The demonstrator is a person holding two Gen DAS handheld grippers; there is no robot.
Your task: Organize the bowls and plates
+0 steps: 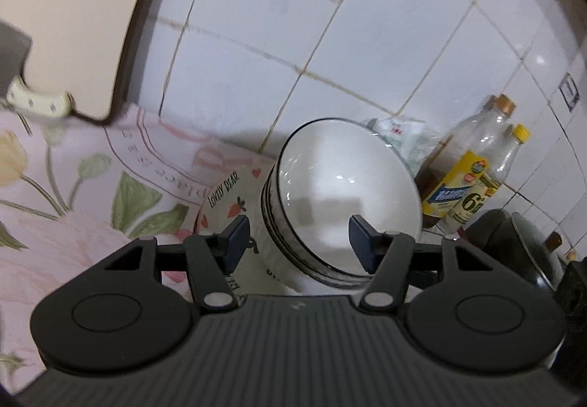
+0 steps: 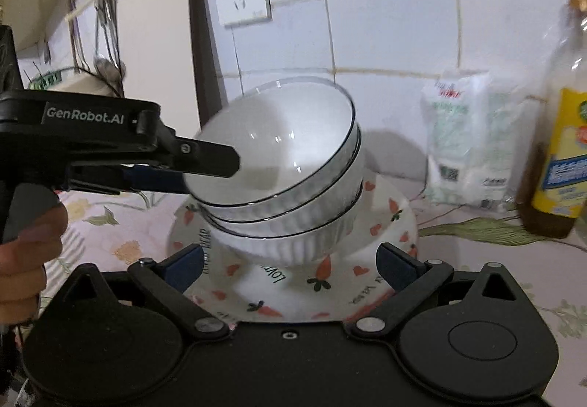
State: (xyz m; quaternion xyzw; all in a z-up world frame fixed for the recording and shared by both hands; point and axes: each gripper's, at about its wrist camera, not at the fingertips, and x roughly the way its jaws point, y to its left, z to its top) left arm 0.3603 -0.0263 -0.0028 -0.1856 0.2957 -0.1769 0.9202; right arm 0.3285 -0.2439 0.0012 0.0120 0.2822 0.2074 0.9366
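Observation:
A stack of white ribbed bowls with dark rims (image 2: pixel 293 209) stands on a plate printed with carrots and hearts (image 2: pixel 389 223). The top bowl (image 2: pixel 279 150) sits tilted in the stack. My left gripper (image 1: pixel 299 236) is open, its fingers on either side of the top bowl's rim (image 1: pixel 345 194), one finger over the inside; it also shows in the right wrist view (image 2: pixel 234 161) at the bowl's left edge. My right gripper (image 2: pixel 290 267) is open and empty, just in front of the plate's near edge.
Floral cloth (image 2: pixel 495 260) covers the counter. Two bottles (image 1: pixel 473 172) and a white packet (image 2: pixel 466 139) stand right of the stack by the tiled wall. A dark pot lid (image 1: pixel 532 249) lies far right. A cutting board (image 2: pixel 157 51) leans at left.

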